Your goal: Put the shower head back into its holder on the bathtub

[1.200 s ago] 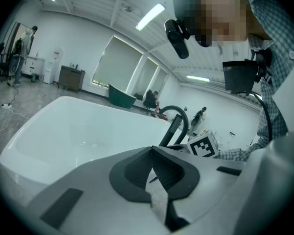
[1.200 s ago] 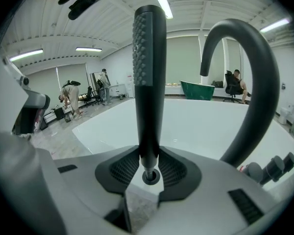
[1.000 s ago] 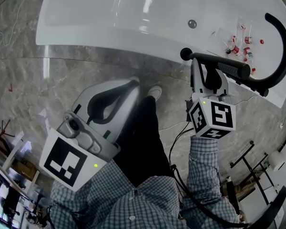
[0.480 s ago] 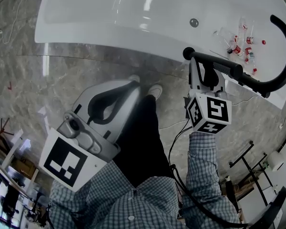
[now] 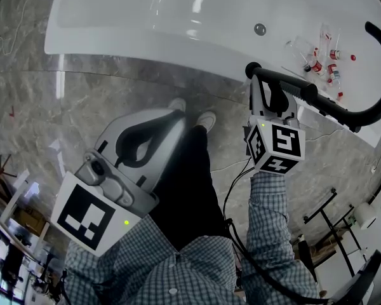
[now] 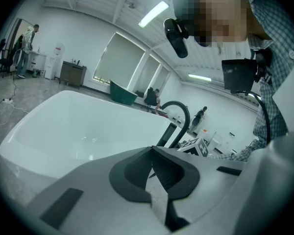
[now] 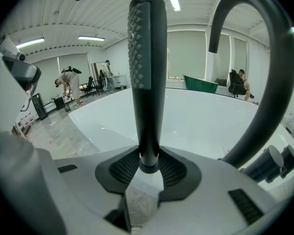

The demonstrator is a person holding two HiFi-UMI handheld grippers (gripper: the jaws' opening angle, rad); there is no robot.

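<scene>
A slim black shower head lies crosswise over the near rim of the white bathtub, close to the curved black faucet. My right gripper is shut on the handle, so the head stands straight up between the jaws in the right gripper view. My left gripper hangs lower left, above the floor, shut with nothing in it. I cannot pick out the holder.
Several small red-capped bottles lie on the tub ledge by the faucet. A round metal fitting sits on the tub's inner wall. Grey marble floor lies below, with my shoes and cables near the tub.
My right gripper, with the shower head in it, has shifted slightly forward toward the tub rim. The left gripper has barely moved.
</scene>
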